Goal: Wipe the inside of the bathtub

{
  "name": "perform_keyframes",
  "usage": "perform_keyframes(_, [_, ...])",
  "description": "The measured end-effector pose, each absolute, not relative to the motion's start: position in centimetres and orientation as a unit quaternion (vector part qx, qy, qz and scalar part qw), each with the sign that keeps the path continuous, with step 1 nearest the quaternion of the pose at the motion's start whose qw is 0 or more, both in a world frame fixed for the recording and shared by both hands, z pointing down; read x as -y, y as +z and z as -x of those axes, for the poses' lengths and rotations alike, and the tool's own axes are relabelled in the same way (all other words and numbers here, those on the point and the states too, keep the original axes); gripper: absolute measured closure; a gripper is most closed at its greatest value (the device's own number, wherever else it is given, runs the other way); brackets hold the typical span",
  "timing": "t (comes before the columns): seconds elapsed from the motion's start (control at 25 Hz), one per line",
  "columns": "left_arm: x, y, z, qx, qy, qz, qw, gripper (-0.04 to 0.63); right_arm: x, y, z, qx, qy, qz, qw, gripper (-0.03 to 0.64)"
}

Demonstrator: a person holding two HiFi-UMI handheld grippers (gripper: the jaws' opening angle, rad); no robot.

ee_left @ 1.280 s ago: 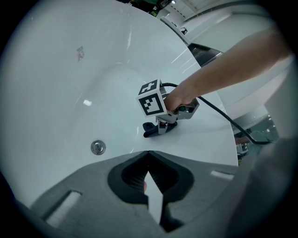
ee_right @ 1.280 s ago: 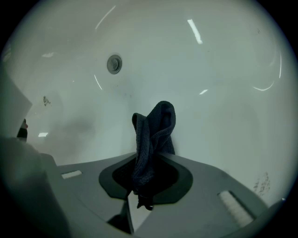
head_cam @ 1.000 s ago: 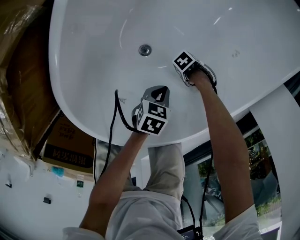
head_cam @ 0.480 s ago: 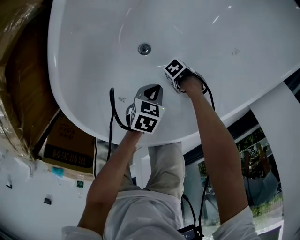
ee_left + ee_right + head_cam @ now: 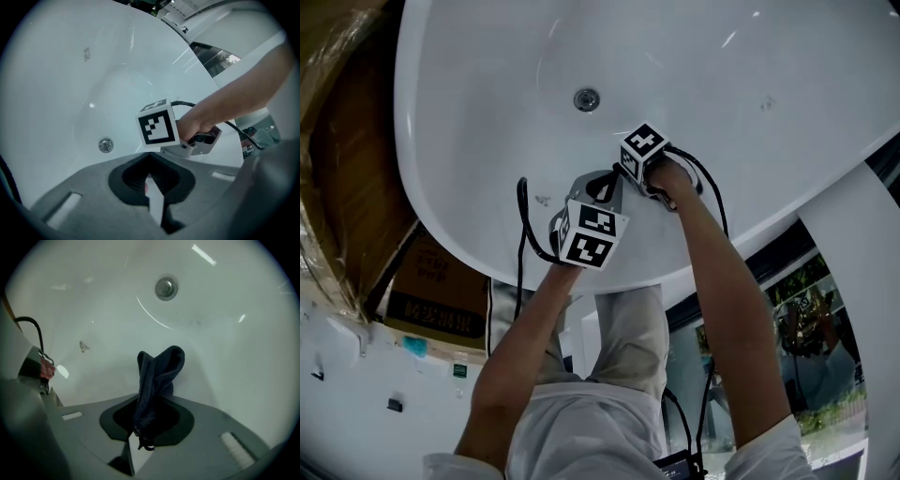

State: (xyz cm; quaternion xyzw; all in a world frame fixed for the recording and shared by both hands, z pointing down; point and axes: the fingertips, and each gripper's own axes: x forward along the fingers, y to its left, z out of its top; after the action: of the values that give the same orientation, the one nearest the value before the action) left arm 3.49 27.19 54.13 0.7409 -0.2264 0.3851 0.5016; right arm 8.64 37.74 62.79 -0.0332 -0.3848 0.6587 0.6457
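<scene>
Sticking up from clamped right claw (image 5: 146, 420), dark cloth (image 5: 157, 373), inside bathtub (image 5: 220, 319).

White bathtub (image 5: 487, 112); dark-blue cloth (image 5: 157, 376)

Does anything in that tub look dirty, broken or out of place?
Nothing looks broken or spilled. The white bathtub has two small grey marks: one smudge on the wall near the left gripper, and a second smudge farther right in the head view. The right gripper holds a dark cloth that is on neither.
</scene>
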Motion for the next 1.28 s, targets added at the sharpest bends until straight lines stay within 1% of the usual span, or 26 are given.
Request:
perform_keyframes(0.12, [-27.4, 54.3, -3.7, 0.224, 0.384, -0.741, 0.504, 0.597, -35.5, 63.3, -7.9, 0.408, 0.666, 0.016, 0.624, 0.549])
perform_keyframes(0.52, [-26.7, 54.3, -5.0, 0.211, 0.381, -0.747, 0.502, 0.597, -24.3, 65.9, -11.9, 0.469, 0.602, -0.068, 0.643, 0.549])
perform_keyframes(0.88, [-25.5, 54.6, -6.2, 0.210, 0.376, -0.747, 0.506, 0.597, -15.3, 66.9, -20.9, 0.476, 0.468, -0.107, 0.737, 0.549])
perform_keyframes(1.04, [-25.1, 54.9, -6.6, 0.209, 0.377, -0.746, 0.507, 0.597, -11.9, 67.9, -24.9, 0.472, 0.380, -0.116, 0.787, 0.549])
perform_keyframes(1.28, [-25.4, 55.1, -6.8, 0.204, 0.380, -0.744, 0.511, 0.597, -8.6, 69.0, -28.4, 0.470, 0.254, -0.113, 0.838, 0.548])
